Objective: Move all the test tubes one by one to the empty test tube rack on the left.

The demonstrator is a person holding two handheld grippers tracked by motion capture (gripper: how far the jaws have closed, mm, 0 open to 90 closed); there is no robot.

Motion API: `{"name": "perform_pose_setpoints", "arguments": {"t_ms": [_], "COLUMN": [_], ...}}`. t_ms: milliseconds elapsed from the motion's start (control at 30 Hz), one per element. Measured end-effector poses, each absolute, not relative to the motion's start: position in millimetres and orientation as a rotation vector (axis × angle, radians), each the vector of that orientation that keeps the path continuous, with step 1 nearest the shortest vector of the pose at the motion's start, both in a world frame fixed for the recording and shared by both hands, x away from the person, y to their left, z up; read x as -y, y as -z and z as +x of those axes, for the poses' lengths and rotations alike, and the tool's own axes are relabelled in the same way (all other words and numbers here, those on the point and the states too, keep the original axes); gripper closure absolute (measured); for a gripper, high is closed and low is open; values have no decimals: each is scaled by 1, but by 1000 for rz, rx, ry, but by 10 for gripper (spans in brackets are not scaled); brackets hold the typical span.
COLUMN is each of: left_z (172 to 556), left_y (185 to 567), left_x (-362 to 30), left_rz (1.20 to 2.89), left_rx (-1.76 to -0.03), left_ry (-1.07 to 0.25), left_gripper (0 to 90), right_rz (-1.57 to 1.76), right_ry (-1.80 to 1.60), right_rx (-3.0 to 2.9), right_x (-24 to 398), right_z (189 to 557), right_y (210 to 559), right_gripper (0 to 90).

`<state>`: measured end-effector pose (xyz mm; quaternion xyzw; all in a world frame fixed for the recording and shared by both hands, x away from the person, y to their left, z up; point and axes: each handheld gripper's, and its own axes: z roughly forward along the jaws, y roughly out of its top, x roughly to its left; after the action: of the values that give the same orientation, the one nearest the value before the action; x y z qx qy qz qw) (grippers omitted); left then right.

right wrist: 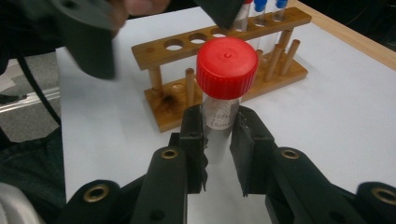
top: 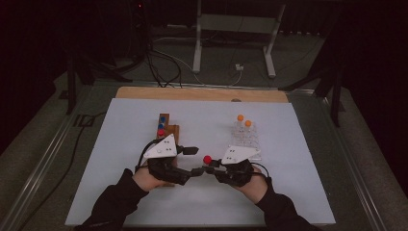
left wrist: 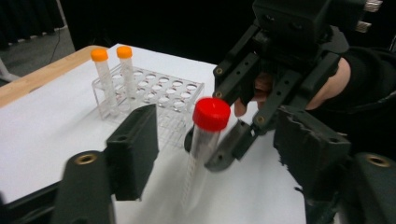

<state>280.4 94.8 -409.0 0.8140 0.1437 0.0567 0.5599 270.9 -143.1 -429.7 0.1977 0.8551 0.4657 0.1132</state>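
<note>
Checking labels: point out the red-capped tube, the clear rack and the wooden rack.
red-capped tube (right wrist: pixel 227 60), right gripper view, on the red cap's side.
clear rack (left wrist: pixel 161 88), left gripper view, on the top plate among the holes.
wooden rack (right wrist: pixel 154 51), right gripper view, on the top bar's left end.

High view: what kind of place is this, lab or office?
Probably a lab-style data-collection bench, not an office: a white-covered table holding a wooden tube rack and a clear plastic rack, dark surroundings with loose cables on the floor.

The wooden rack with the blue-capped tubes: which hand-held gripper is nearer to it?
Left. The left hand-held gripper sits beside the wooden rack; the right hand-held gripper is farther off, holding a red-capped tube.
</note>
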Motion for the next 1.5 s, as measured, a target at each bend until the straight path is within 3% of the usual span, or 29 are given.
{"name": "perform_pose_setpoints", "arguments": {"t_ms": [533,800,1500], "left_z": [286,290,299], "left_y": [412,412,378], "left_x": [-76,-78,-124], "left_rz": [1969,1970,1883], "left_rx": [-280,-298,-411], "left_ry": [-175,-179,-302], "left_gripper": [694,710,714], "right_rz": [587,601,738], "right_ry": [-1384,-1390,-1442], "right_rx": [-2510,-2491,-2347], "right_x": [145,145,171], "right_z": [270,270,279], "right_y": [428,430,416], "right_gripper": [754,732,157]}}
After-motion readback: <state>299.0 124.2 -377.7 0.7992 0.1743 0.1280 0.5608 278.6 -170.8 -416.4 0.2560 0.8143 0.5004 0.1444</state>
